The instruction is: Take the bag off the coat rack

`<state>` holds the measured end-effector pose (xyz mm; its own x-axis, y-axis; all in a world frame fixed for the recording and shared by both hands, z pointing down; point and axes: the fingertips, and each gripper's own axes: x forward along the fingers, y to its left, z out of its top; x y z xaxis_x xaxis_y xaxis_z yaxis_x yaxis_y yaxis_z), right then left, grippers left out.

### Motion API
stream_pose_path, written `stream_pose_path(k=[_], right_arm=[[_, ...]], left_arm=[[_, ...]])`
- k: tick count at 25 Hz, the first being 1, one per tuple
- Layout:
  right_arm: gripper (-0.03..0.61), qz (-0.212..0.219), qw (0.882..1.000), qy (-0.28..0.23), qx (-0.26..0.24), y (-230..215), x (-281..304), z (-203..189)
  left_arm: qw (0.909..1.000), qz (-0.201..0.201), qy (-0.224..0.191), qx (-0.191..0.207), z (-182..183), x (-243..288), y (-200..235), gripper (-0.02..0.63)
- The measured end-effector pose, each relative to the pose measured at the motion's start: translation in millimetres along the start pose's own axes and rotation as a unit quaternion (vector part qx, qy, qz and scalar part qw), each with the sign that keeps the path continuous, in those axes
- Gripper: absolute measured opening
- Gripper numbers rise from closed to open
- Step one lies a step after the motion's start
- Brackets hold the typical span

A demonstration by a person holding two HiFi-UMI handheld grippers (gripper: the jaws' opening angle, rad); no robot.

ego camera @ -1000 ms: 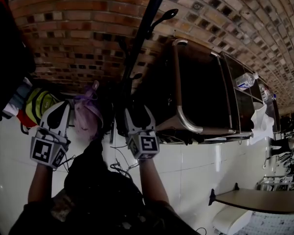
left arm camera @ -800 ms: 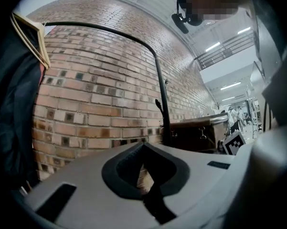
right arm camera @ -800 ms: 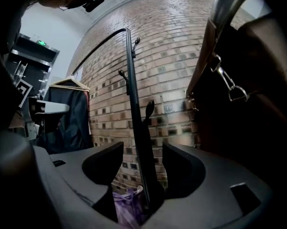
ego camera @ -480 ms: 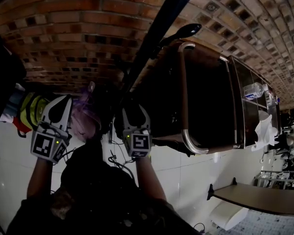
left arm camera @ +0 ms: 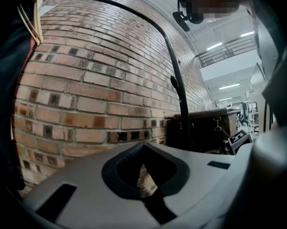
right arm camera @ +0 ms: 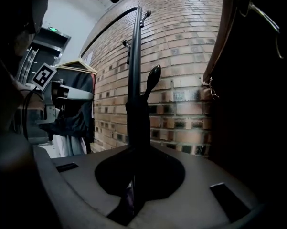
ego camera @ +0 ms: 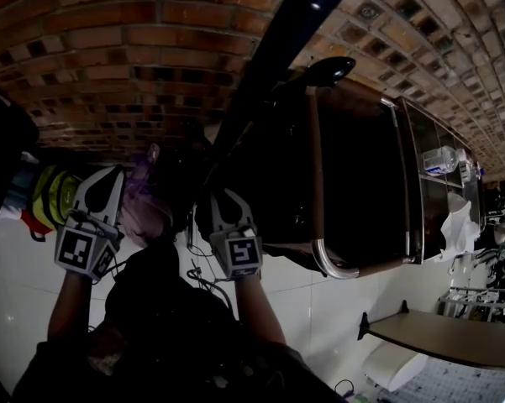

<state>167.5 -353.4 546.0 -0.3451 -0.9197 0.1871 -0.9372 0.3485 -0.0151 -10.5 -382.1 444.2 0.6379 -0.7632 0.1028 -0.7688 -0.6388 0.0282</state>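
Note:
A large dark brown bag (ego camera: 353,166) with tan trim hangs on the black coat rack (ego camera: 277,49), below a rounded hook (ego camera: 323,70). My right gripper (ego camera: 221,196) sits at the bag's left edge, close to the pole. Its jaws are closing on a dark strap (right arm camera: 136,123) that runs up from between them. In the right gripper view the bag (right arm camera: 250,109) fills the right side. My left gripper (ego camera: 109,176) is held further left, shut, with nothing in it. The left gripper view shows the bag (left arm camera: 205,128) at a distance behind the pole (left arm camera: 181,104).
A brick wall (ego camera: 126,65) stands behind the rack. To the left hang a dark garment (ego camera: 4,149), a yellow-green vest (ego camera: 50,193) and a pinkish item (ego camera: 143,208). A shelf holding a water bottle (ego camera: 444,159) is at the right, a table (ego camera: 454,342) lower right.
The right gripper's jaws, wide apart before, have come together on the dark strap. The view has drawn closer to the rack and bag. The left gripper has held its place.

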Motion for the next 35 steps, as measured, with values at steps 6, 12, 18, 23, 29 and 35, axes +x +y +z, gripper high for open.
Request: stream_pose_path(k=[6, 12, 18, 23, 29, 35], right_arm=[[0.035, 0.024, 0.997, -0.031, 0.073, 10.5, -24.8, 29.2], [0.034, 0.053, 0.992, -0.071, 0.094, 29.1, -46.5, 78.9], [0.029, 0.064, 0.984, -0.100, 0.134, 24.6, -45.0, 104.3], [0.029, 0.101, 0.970, -0.107, 0.195, 24.9, -39.0, 114.5], [0.029, 0.114, 0.959, -0.118, 0.230, 20.6, -37.4, 123.2], [0.029, 0.118, 0.959, -0.119, 0.230, 17.4, -33.8, 137.2]], left_arm=[[0.9999, -0.016, 0.006, -0.002, -0.1, 9.1, -7.6, 0.028], [0.9997, -0.025, 0.001, -0.005, 5.5, 5.1, -16.8, 0.027], [0.9995, -0.029, -0.008, -0.012, 14.1, 0.8, -20.5, 0.028], [0.9994, -0.032, -0.008, -0.013, 16.7, 7.8, -14.8, 0.028], [0.9992, -0.033, 0.000, -0.023, 13.5, 23.7, -8.4, 0.028], [0.9989, -0.041, 0.005, -0.022, 15.8, 39.3, -5.7, 0.028]])
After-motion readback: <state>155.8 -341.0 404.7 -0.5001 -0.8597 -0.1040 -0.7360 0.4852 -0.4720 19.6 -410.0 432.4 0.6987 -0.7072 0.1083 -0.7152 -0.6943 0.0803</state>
